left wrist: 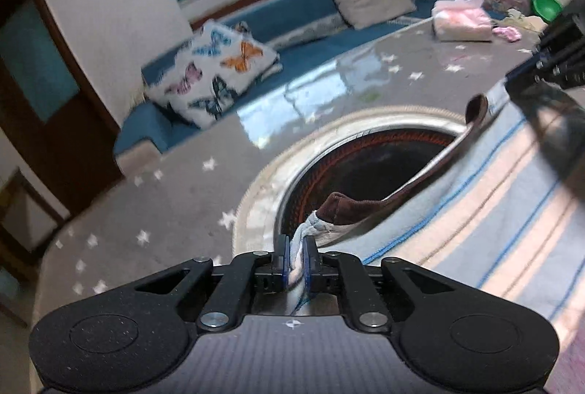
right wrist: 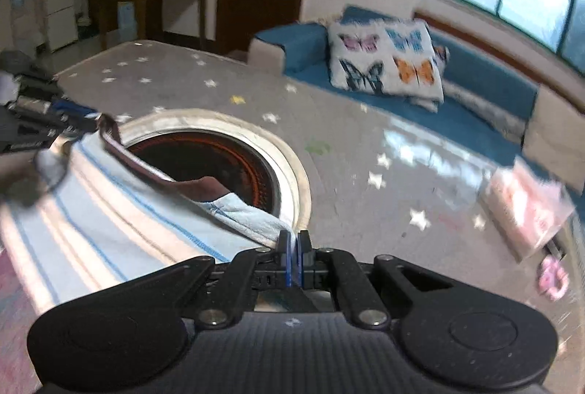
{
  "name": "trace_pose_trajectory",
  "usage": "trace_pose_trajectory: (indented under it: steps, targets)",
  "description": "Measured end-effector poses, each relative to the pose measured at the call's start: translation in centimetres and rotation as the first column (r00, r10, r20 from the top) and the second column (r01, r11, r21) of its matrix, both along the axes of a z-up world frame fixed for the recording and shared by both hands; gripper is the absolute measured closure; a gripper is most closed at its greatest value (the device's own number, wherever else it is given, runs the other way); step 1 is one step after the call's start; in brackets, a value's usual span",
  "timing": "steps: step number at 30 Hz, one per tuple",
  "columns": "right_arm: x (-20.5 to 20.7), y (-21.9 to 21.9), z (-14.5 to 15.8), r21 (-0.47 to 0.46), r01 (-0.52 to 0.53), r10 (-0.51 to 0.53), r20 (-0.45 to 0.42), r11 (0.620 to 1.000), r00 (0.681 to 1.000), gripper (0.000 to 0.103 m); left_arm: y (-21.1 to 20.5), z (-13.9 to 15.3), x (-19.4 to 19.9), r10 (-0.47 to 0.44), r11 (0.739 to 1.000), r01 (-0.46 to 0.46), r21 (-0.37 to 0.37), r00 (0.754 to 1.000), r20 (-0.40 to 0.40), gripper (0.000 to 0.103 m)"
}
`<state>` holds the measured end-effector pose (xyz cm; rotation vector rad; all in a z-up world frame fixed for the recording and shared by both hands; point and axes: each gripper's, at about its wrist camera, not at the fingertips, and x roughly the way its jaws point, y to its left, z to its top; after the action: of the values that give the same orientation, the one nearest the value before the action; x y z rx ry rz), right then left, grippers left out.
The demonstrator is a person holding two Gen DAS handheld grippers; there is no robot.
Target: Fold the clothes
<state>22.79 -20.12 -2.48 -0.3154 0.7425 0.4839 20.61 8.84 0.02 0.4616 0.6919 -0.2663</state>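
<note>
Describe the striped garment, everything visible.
The striped garment is pale blue-white knit with thin blue and peach stripes and a dark brown edge. It hangs stretched between the left gripper and right gripper, each shut on a corner, over the grey star-print table and its round black centre.

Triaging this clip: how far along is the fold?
Done: a folded pink garment already sits further back on the grey star-print surface.
In hand: the left gripper and right gripper each pinch an edge of the striped garment, stretched between them near the round dark opening.
Left: no crease shows in it yet, so its folds remain, then setting it down.
</note>
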Motion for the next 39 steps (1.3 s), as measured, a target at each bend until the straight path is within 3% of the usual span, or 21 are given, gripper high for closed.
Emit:
trace_pose_trajectory:
  steps: [7, 9, 11, 13, 18, 20, 23, 27, 30, 34, 39]
  targets:
    - [3.3, -0.9, -4.0, 0.043, 0.139, -0.136, -0.068, 0.989, 0.988, 0.091, 2.3, -2.7, 2.9, 0.15, 0.989, -0.15, 0.001, 0.987, -0.055, 0.087]
    - [3.5, -1.5, -3.6, 0.074, 0.166, -0.161, -0.072, 0.983, 0.984, 0.088, 3.4, -2.3, 2.9, 0.191, 0.981, -0.192, -0.013, 0.98, -0.052, 0.076]
    - [3.1, -1.6, -2.5, 0.104, 0.159, -0.152, -0.079, 0.982, 0.985, 0.088, 3.9, -1.4, 2.3, 0.206, 0.978, -0.207, -0.038, 0.978, -0.033, 0.065]
    - [2.3, -1.3, -1.7, 0.119, 0.128, -0.119, -0.081, 0.985, 0.99, 0.081, 4.3, -0.4, 1.6, 0.209, 0.976, -0.209, -0.058, 0.978, -0.012, 0.062]
    - [0.7, -0.7, -2.1, 0.105, 0.083, -0.07, -0.129, 0.991, 0.989, 0.081, 4.2, 0.8, -0.6, 0.18, 0.978, -0.181, -0.105, 0.984, -0.019, 0.054]
    - [0.7, -1.2, -3.0, 0.088, 0.102, -0.088, -0.154, 0.991, 0.984, 0.081, 3.9, 0.3, -1.1, 0.16, 0.983, -0.162, -0.089, 0.987, -0.026, 0.053]
    - [0.9, -2.6, -4.0, 0.094, 0.135, -0.119, -0.162, 0.986, 0.98, 0.069, 3.8, -1.2, -0.9, 0.174, 0.983, -0.176, -0.051, 0.983, -0.053, 0.053]
    - [0.7, -3.7, -2.8, 0.116, 0.182, -0.166, -0.137, 0.976, 0.976, 0.069, 5.0, -1.9, -0.5, 0.223, 0.972, -0.227, -0.065, 0.972, -0.074, 0.053]
    - [-0.4, -4.0, -1.8, 0.135, 0.157, -0.138, -0.14, 0.978, 0.98, 0.069, 5.8, -1.7, -0.9, 0.243, 0.964, -0.249, -0.09, 0.967, -0.073, 0.053]
    - [-2.3, -4.2, -2.3, 0.133, 0.133, -0.107, -0.184, 0.982, 0.977, 0.069, 6.2, -2.0, -1.4, 0.257, 0.963, -0.261, -0.066, 0.965, -0.058, 0.052]
    - [-6.2, -5.5, -2.0, 0.16, 0.12, -0.093, -0.163, 0.98, 0.982, 0.07, 6.9, -2.0, -1.6, 0.265, 0.961, -0.268, -0.073, 0.963, -0.049, 0.049]
